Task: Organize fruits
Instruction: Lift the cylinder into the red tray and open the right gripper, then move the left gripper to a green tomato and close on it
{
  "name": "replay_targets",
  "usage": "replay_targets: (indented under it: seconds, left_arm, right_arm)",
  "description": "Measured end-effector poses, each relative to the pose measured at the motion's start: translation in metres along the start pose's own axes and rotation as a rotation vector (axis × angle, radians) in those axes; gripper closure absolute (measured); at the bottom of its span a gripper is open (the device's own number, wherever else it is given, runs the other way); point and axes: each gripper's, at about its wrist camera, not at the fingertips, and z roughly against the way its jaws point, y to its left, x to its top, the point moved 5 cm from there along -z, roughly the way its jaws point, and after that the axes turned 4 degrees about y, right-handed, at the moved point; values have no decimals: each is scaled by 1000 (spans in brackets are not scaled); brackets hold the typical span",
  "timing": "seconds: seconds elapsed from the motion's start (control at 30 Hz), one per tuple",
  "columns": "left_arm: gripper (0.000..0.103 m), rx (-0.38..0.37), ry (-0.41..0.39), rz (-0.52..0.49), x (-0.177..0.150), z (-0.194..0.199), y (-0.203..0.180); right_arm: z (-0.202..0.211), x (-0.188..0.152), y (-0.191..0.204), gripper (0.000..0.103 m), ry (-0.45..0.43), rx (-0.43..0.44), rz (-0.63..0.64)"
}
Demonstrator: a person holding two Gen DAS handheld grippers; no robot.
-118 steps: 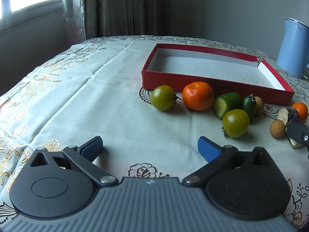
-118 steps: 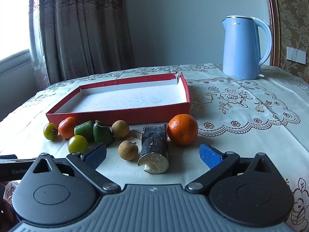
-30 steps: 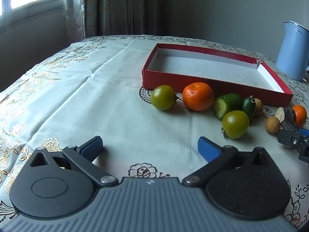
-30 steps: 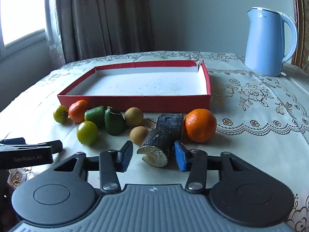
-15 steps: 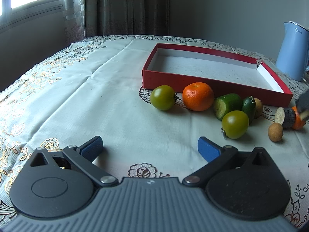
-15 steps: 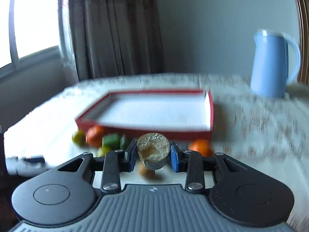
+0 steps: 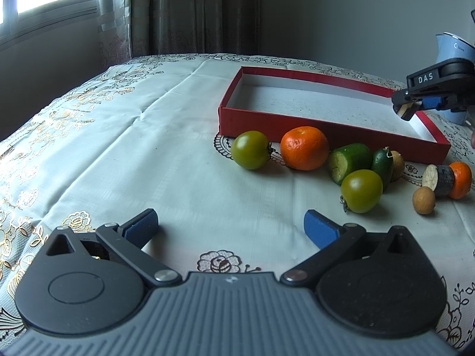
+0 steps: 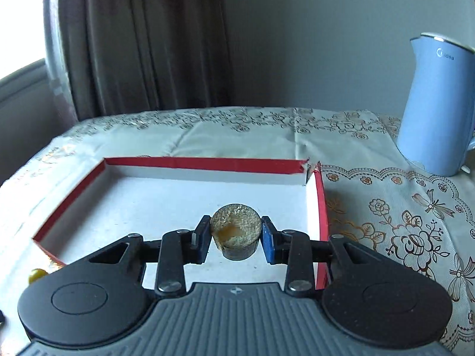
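My right gripper is shut on a dark sugarcane piece, cut end facing the camera, held above the right front part of the red box. In the left wrist view it hovers over the box's right end. My left gripper is open and empty, low over the tablecloth. Before the box lie two green tomatoes, an orange, a cut green piece, a small green fruit, a longan, another sugarcane piece and a second orange.
A blue kettle stands on the table to the right of the box. The box's inside is white, with a torn far right corner. The table edge curves away at the left, below a window and curtain.
My right gripper closed on a sugarcane piece, lifted it off the table and carried it forward over the box. The left gripper has stayed still and open.
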Motion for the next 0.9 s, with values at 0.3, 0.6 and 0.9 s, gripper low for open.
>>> replay_targets:
  seconds: [0.3,0.6,0.9]
  left_arm:
    - [0,0,0,0,0,0,0]
    - [0,0,3,-4,0,-1,0]
    - [0,6,-1,-5,1,2,-1]
  right_arm:
    - [13,-9,-8,61,-60,-26,-18]
    - [118,-76,-41,26,-209,-36,-24]
    - [105,-132,-65,7,-18,-164,-45]
